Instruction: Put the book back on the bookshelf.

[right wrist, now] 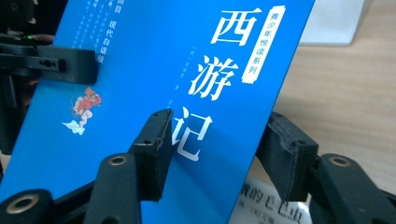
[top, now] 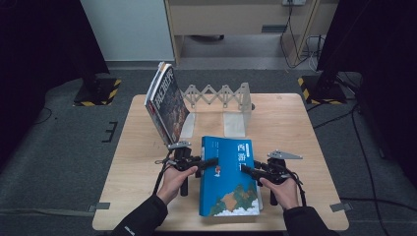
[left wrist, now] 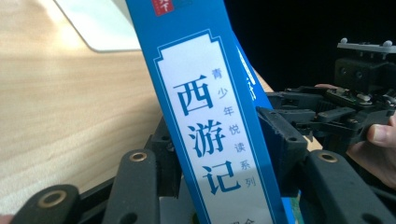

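Left claw: jaws part-way in, one on each face of the book at its spine side. In the left gripper view the spine stands between the two jaws, and both pads appear to bear on it. Held.

Right claw: jaws likewise part-way in, set across the book's opposite long edge. In the right gripper view one pad lies on the front cover beside the white title; the other jaw sits behind the book's edge. Held.

Book: a paperback with a bright blue cover. Large white Chinese characters run down the cover beside a narrow white label strip. A small red-and-orange figure on a cloud sits mid-cover, and a landscape fills the foot. The spine carries a white panel with blue characters. The book is tilted, its spine side raised off the worktop. It sits at the near middle of the worktop, foot toward the near edge.

Beyond it: a white bookend with an expanding lattice stands toward the far edge. A stack of magazines leans at its left end, near the far left corner.
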`<state>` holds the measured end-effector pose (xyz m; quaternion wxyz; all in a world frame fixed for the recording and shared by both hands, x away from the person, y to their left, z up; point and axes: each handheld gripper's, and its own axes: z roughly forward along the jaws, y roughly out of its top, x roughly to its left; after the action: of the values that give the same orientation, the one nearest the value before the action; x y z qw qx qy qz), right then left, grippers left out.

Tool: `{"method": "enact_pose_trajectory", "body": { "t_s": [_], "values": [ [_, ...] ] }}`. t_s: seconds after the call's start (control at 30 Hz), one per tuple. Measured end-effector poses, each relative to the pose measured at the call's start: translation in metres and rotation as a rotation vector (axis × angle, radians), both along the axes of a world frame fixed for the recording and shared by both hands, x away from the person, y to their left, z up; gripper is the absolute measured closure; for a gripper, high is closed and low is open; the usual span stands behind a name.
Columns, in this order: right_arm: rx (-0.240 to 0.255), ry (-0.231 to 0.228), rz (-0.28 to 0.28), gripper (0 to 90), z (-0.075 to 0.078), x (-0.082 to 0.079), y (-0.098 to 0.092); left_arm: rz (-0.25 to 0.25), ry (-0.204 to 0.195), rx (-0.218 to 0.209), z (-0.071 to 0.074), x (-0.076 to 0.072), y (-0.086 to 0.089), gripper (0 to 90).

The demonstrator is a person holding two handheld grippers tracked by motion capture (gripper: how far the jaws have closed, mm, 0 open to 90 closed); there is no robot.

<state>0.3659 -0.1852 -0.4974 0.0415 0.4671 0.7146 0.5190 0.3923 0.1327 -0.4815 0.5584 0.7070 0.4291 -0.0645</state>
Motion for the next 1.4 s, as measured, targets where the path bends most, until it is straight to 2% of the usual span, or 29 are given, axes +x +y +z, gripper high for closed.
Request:
{"method": "enact_pose_trajectory", "body": {
  "t_s": [0.07, 0.23, 0.37, 0.53, 0.67, 0.77, 0.87, 0.93, 1.0, 1.1, 1.17, 1.2, 1.33, 1.4],
  "values": [
    [0.019, -0.030, 0.000, 47.8, 0.004, 0.000, -0.001, 0.002, -0.010, -0.009, 0.003, -0.001, 0.000, 54.7],
    [0.056, -0.052, 0.003, 48.4, 0.008, -0.002, -0.001, -0.015, -0.033, -0.017, 0.009, -0.003, -0.001, 54.9],
    [0.060, -0.089, 0.023, 50.9, 0.014, -0.006, -0.001, -0.025, -0.051, -0.008, 0.013, -0.006, -0.002, 54.5],
    [0.043, -0.096, 0.025, 50.9, 0.013, -0.006, -0.001, -0.023, -0.043, 0.009, 0.012, -0.005, -0.002, 54.8],
    [0.012, -0.082, 0.018, 48.0, 0.009, -0.004, 0.000, -0.022, -0.042, 0.011, 0.009, -0.005, 0.000, 55.2],
    [-0.011, -0.051, 0.020, 39.4, 0.000, -0.002, 0.001, -0.036, -0.063, 0.016, 0.011, -0.006, 0.000, 55.3],
    [-0.006, -0.048, 0.022, 37.1, -0.002, -0.001, 0.000, -0.038, -0.065, 0.020, 0.011, -0.007, 0.000, 55.3],
    [0.015, -0.039, 0.014, 32.5, -0.003, 0.000, -0.001, -0.034, -0.055, 0.014, 0.009, -0.007, 0.001, 55.3],
    [0.023, -0.012, 0.009, 28.5, -0.007, 0.001, -0.001, -0.034, -0.050, 0.013, 0.008, -0.007, 0.003, 55.2],
    [0.022, 0.021, 0.024, 28.5, -0.013, 0.003, 0.000, -0.040, -0.052, 0.012, 0.008, -0.007, 0.002, 55.3],
    [0.041, 0.040, 0.044, 32.2, -0.014, 0.003, 0.003, -0.049, -0.054, 0.010, 0.009, -0.007, 0.001, 55.2],
    [0.049, 0.042, 0.061, 32.8, -0.015, 0.003, 0.004, -0.053, -0.053, 0.010, 0.009, -0.007, 0.001, 55.2],
    [0.013, 0.044, 0.074, 35.5, -0.014, 0.002, 0.005, -0.058, -0.048, 0.016, 0.009, -0.008, -0.001, 55.0],
    [0.012, 0.038, 0.074, 36.5, -0.013, 0.002, 0.005, -0.059, -0.046, 0.020, 0.009, -0.007, 0.000, 54.8]
  ]
}}
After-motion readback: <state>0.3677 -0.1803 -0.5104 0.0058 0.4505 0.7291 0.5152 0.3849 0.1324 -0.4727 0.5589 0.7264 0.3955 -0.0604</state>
